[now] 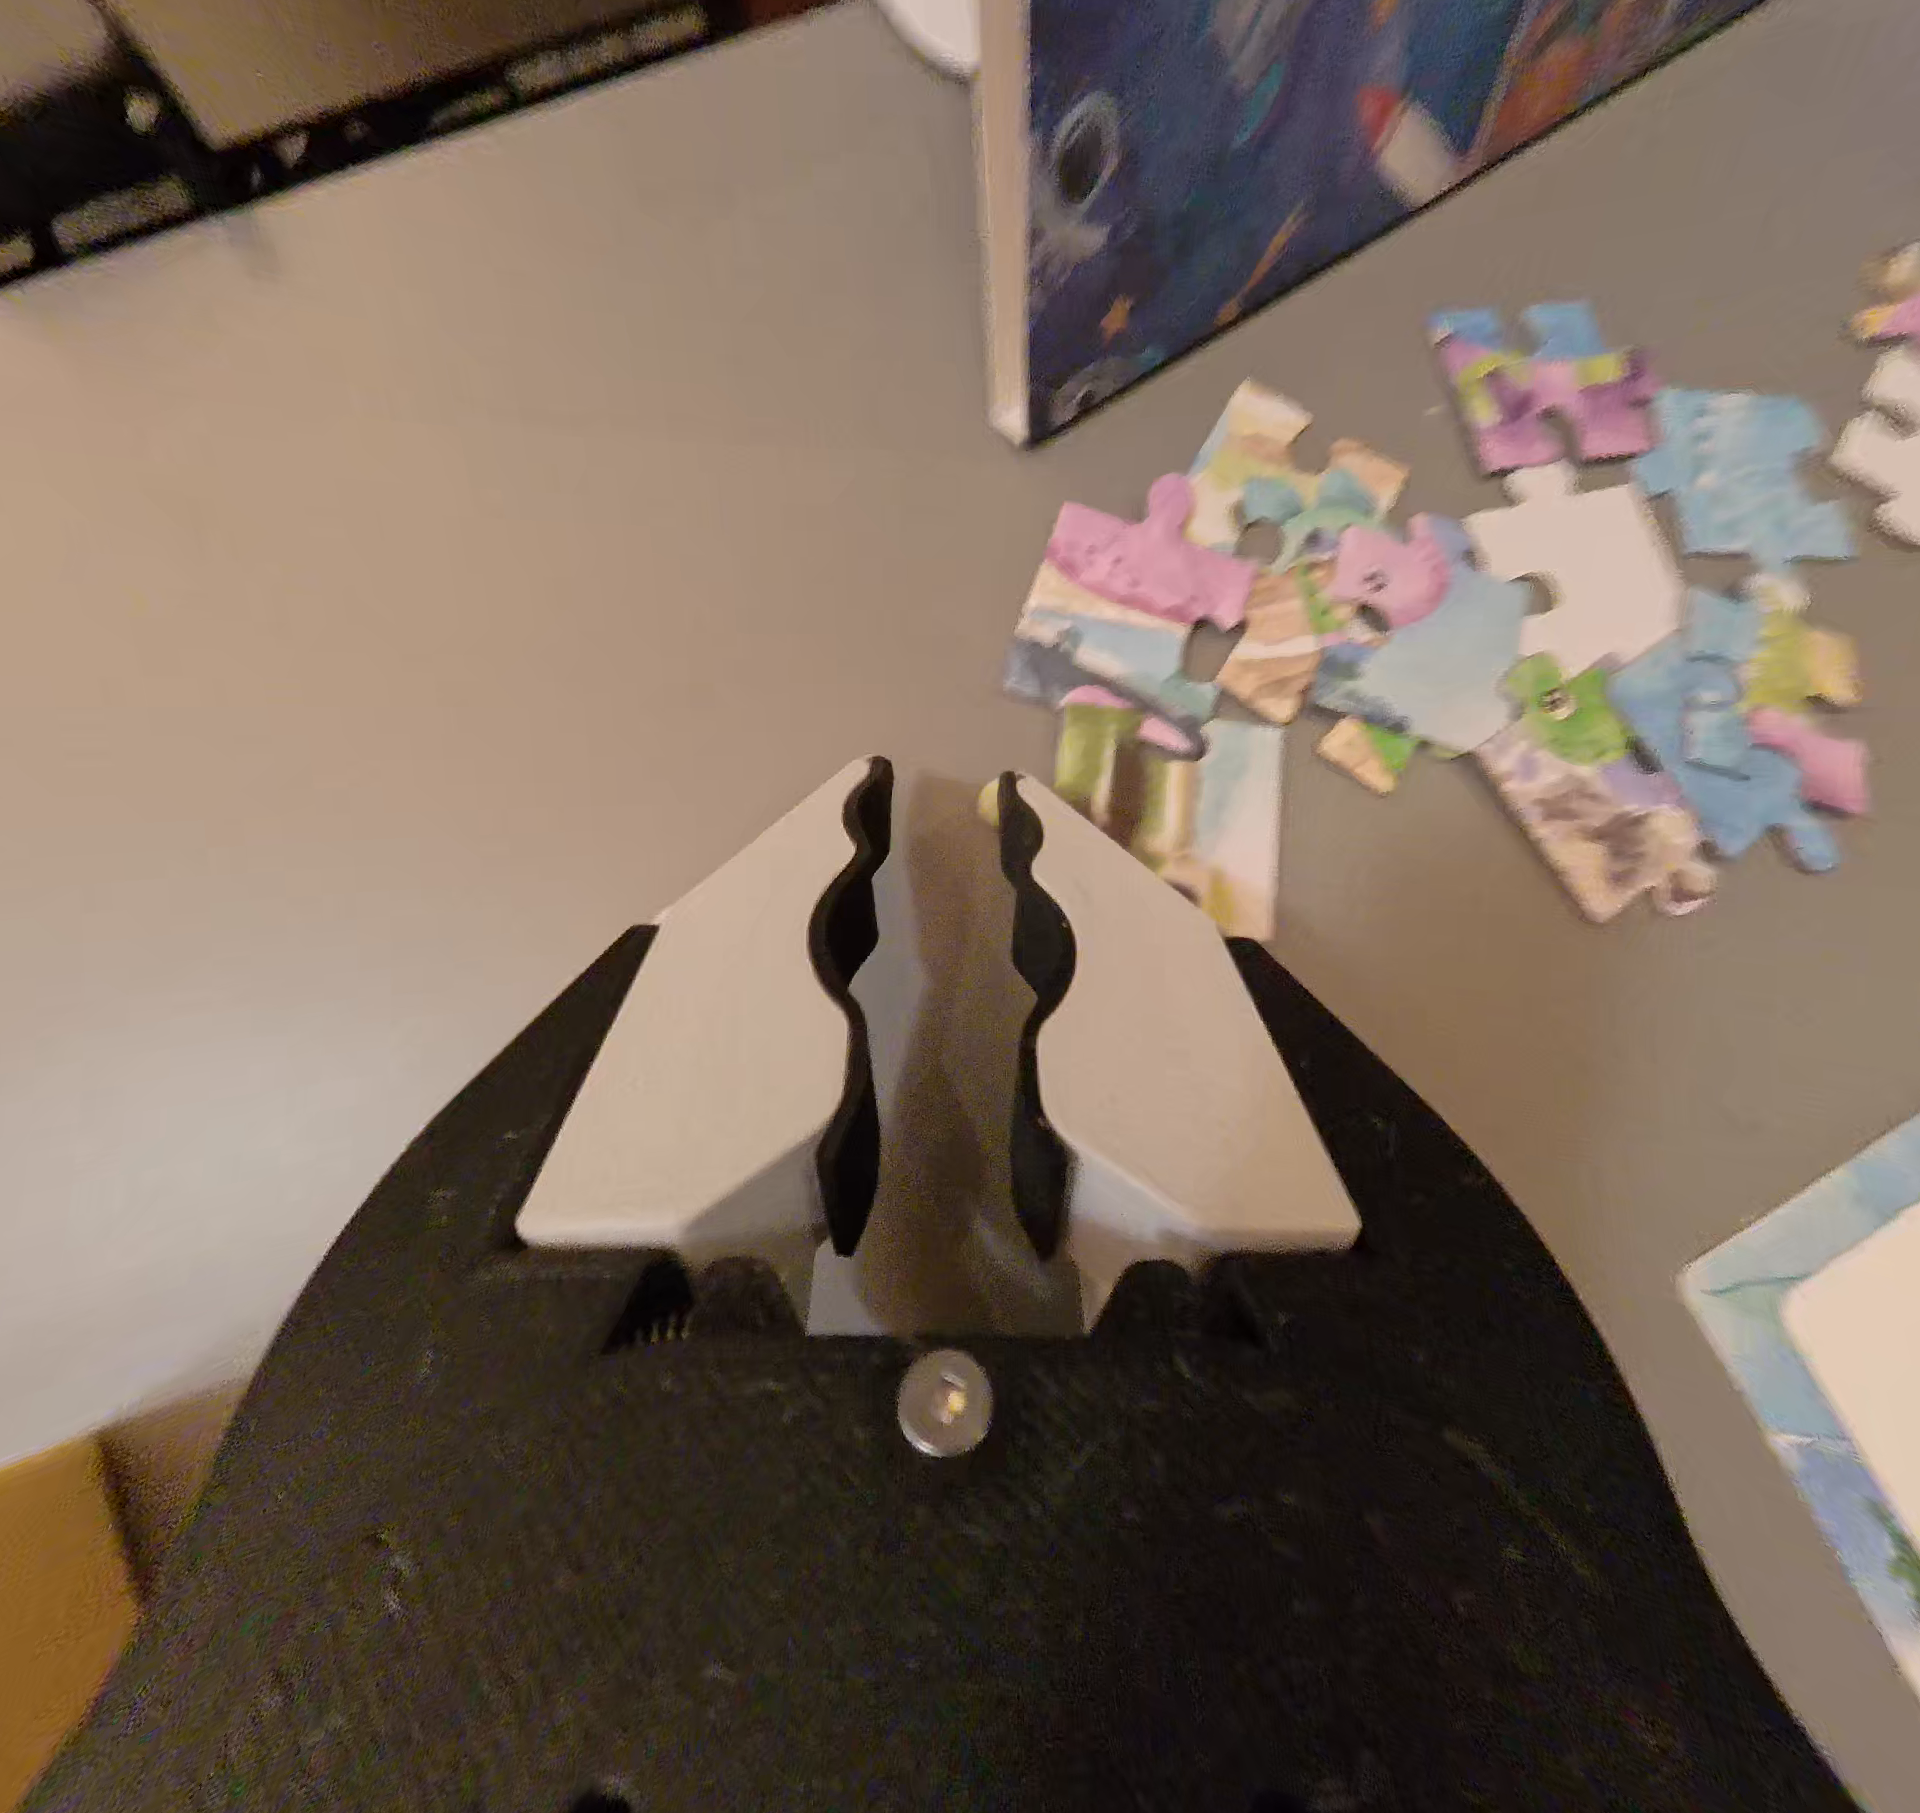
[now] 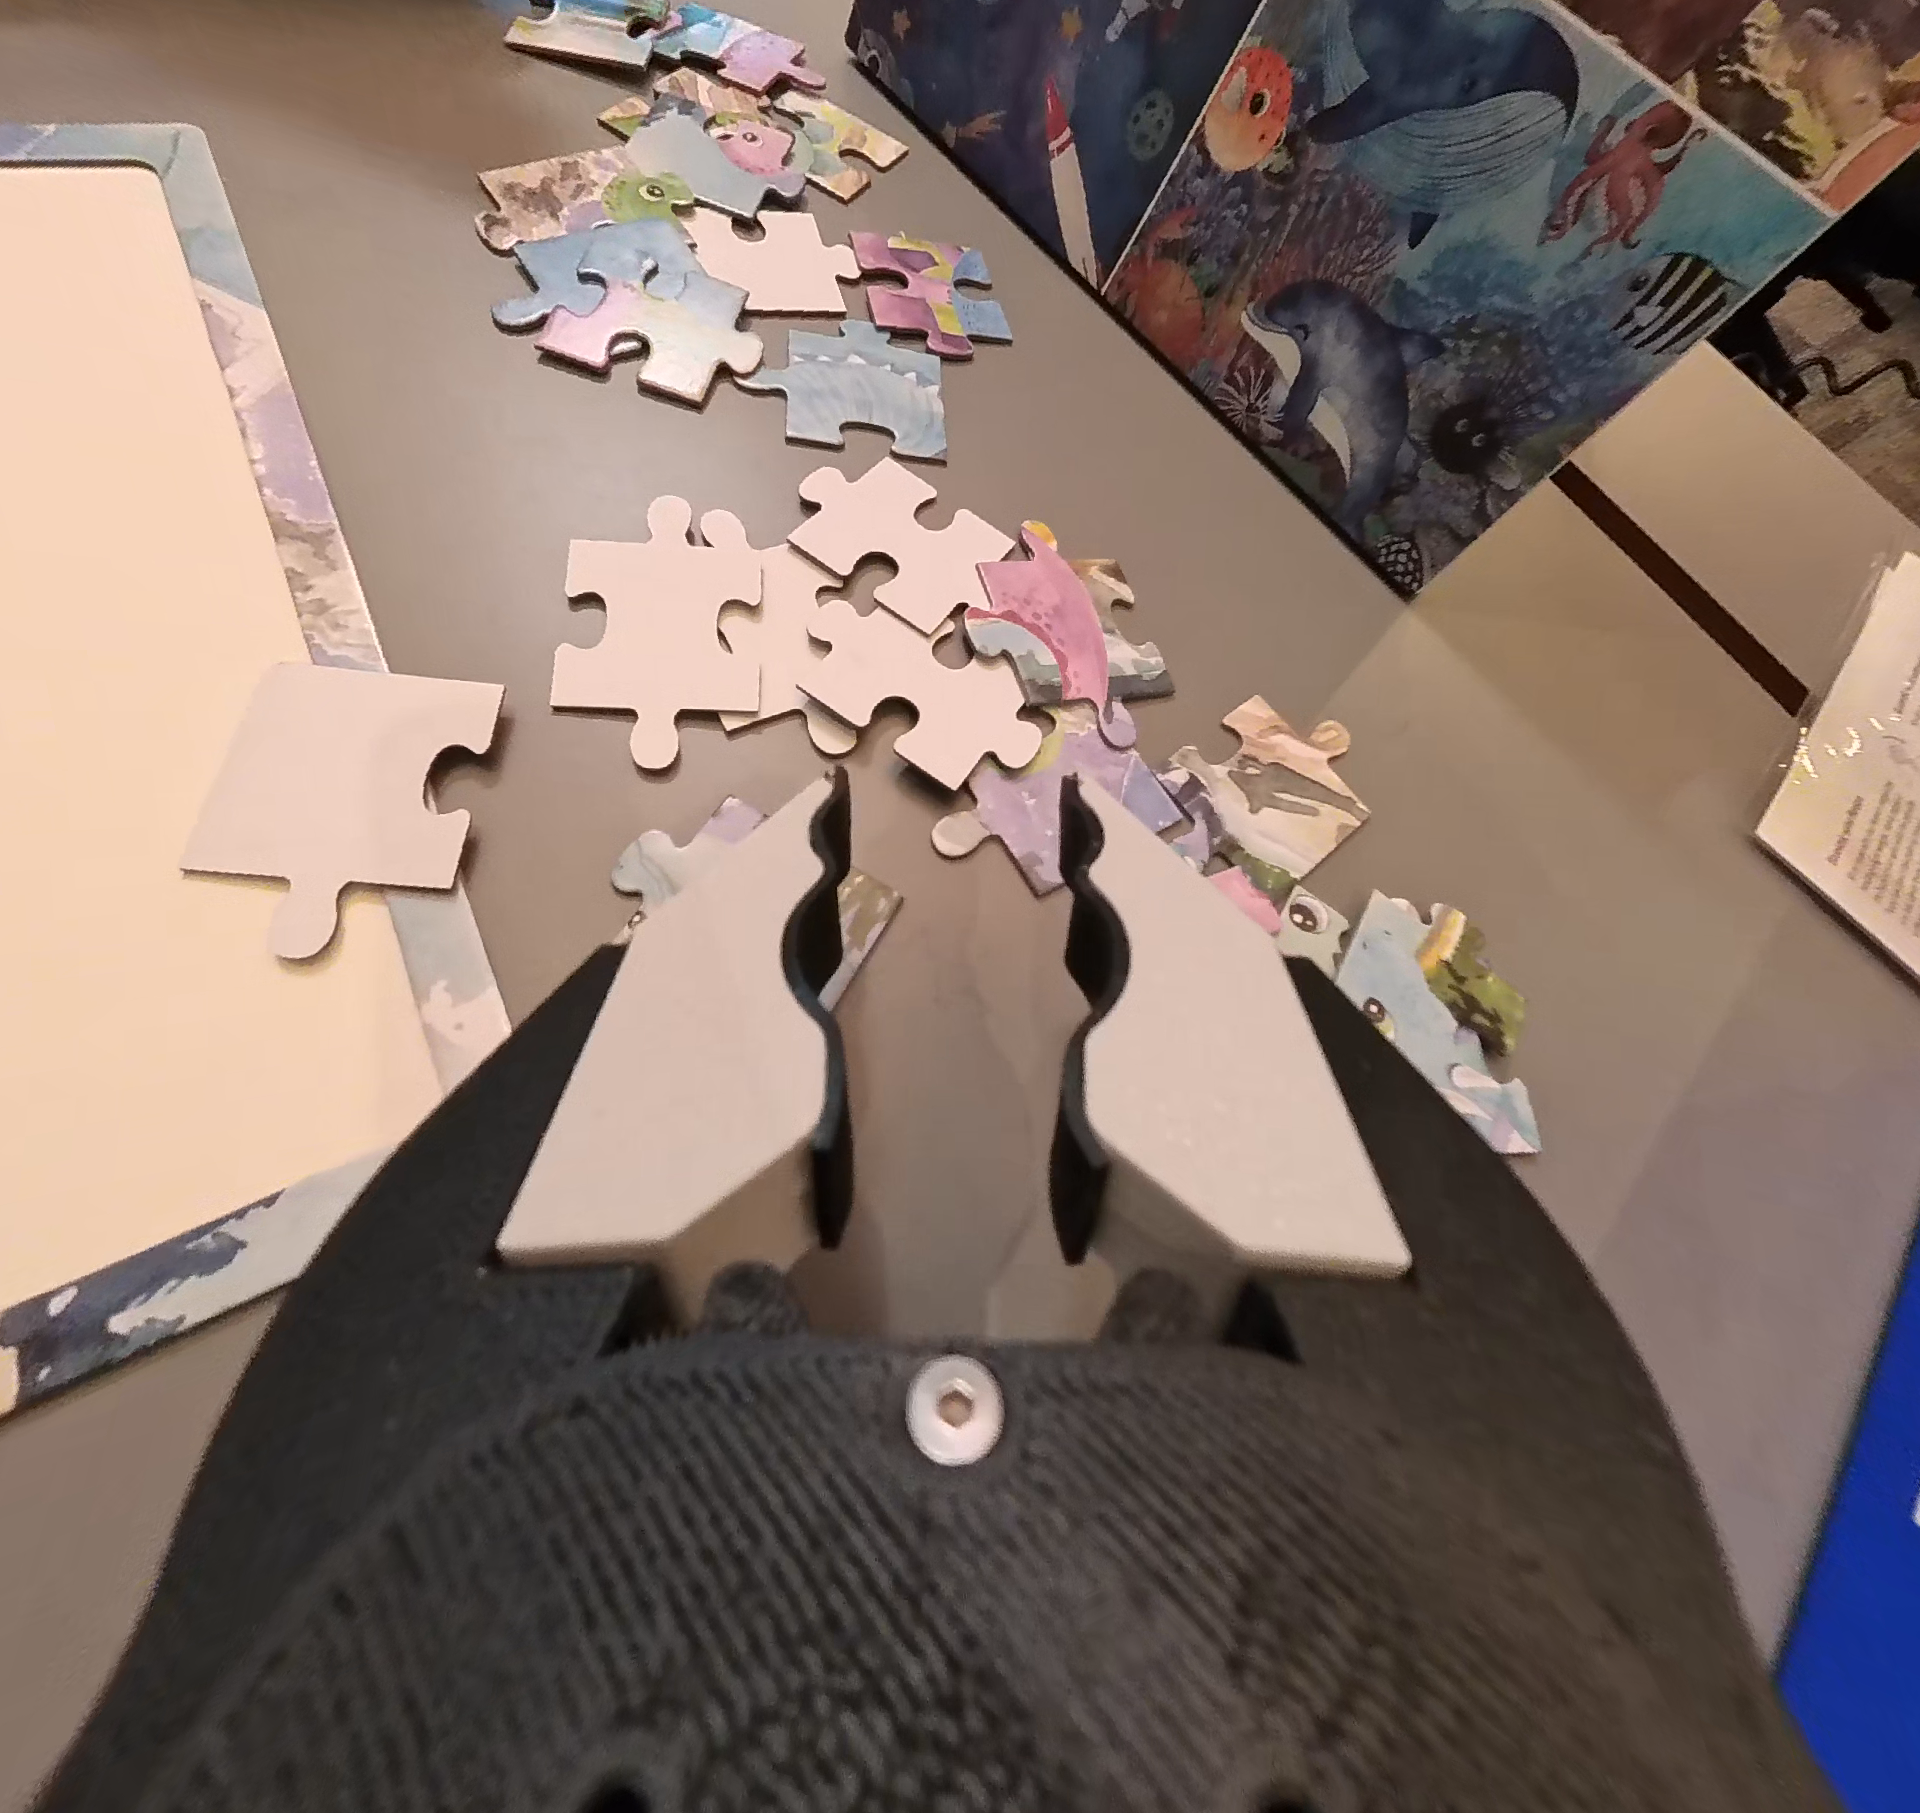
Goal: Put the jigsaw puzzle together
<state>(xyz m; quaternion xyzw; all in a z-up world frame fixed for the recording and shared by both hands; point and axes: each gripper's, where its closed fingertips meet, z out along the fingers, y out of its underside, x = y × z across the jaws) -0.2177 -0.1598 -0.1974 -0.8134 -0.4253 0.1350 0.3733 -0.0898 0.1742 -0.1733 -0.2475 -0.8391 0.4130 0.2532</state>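
Jigsaw puzzle pieces are lying loose on the grey table, scattered between the puzzle tray and the illustrated puzzle box. Just beside the tray, one blank-side-up piece is resting partly over the tray's printed border. Farther from the tray, toward the box, a cluster of white face-down pieces is overlapping a pink and blue picture-side piece. The tray's pale inner field is showing no pieces seated in it within this view.

The right gripper is hovering over the table just beside the tray, with its jaws spread apart and gripping nothing; more coloured pieces are lying beneath and around its tips.

In the left wrist view, the left gripper is hanging above bare table, its jaws parted by a narrow gap and empty, near a green and white piece. A corner of the tray is showing nearby.
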